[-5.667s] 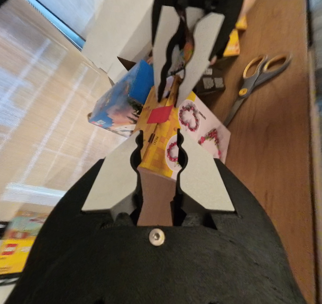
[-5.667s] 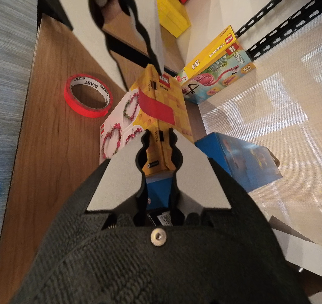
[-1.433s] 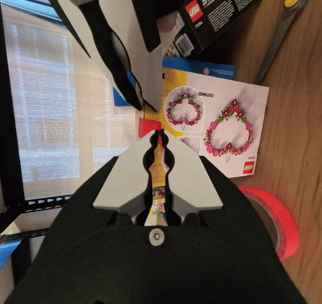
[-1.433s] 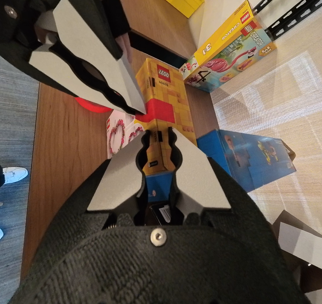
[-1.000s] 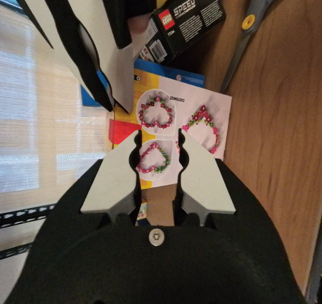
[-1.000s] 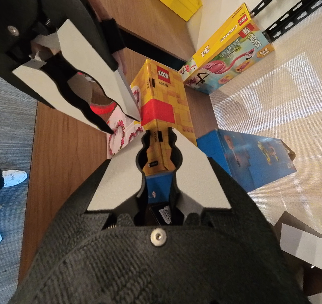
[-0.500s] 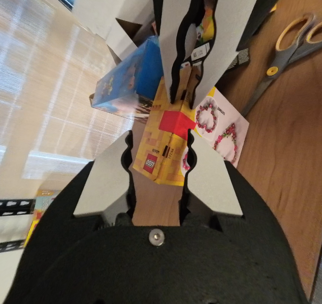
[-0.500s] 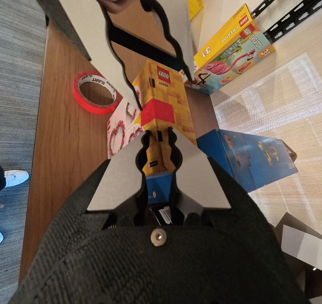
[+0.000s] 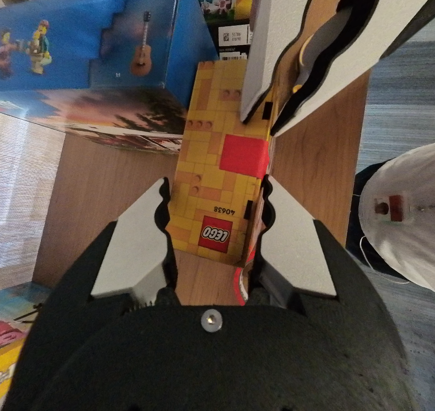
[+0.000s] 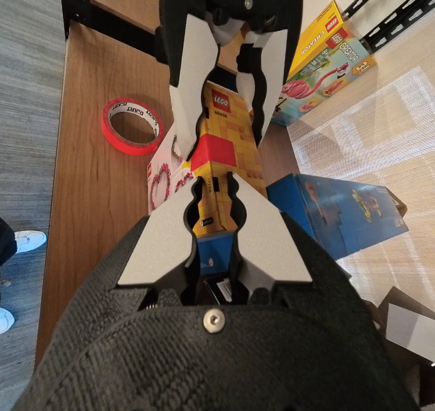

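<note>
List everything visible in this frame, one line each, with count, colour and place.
toy brick box: one, yellow with a red tape patch, standing on the wooden table, between both grippers
blue toy box: one, right of the yellow box
flamingo toy box: one, yellow and teal, far right by the wall
tape roll: one, red, left of the yellow box
scissors: one pair, grey and yellow, seen behind the far gripper
left gripper: fingers open, straddling the box's near end
right gripper: fingers part open around the box's edge; contact unclear
</note>
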`<state>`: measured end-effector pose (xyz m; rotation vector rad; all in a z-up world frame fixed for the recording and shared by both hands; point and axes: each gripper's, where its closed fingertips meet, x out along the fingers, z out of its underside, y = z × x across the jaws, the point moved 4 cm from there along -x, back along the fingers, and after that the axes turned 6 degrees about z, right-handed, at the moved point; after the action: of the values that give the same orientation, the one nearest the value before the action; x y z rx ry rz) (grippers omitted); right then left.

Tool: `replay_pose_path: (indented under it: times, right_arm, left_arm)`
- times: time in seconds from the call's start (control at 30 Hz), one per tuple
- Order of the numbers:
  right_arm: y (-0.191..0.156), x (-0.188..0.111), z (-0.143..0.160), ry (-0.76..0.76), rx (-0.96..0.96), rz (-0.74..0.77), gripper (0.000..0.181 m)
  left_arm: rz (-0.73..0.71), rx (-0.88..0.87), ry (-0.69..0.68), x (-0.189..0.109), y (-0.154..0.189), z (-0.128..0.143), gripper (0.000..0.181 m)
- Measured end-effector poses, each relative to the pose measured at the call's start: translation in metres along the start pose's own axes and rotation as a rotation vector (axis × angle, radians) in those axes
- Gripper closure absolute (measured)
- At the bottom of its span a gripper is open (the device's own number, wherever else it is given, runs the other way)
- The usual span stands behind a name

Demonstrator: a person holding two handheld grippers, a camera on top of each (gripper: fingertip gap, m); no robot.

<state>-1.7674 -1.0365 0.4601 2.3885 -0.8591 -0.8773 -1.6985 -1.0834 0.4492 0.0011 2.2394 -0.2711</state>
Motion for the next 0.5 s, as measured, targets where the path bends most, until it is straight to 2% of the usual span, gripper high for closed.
replay_pose_path:
  times: [0.3, 0.37, 0.43, 0.5]
  right_arm:
    - [0.000, -0.001, -0.003, -0.013, 0.050, -0.042, 0.157]
    - [-0.002, -0.001, -0.006, -0.036, 0.095, -0.093, 0.143]
    - [0.003, 0.004, -0.009, -0.074, 0.102, -0.058, 0.113]
    - [0.005, 0.009, -0.012, -0.084, 0.087, -0.046, 0.107]
  left_arm:
    - [-0.005, 0.031, 0.026, -0.001, 0.001, 0.001, 0.104]
    - [-0.010, 0.038, 0.035, -0.001, 0.001, 0.001, 0.105]
    - [-0.011, 0.042, 0.034, -0.001, 0.001, 0.001, 0.105]
    - [-0.012, 0.045, 0.035, -0.001, 0.002, 0.001, 0.105]
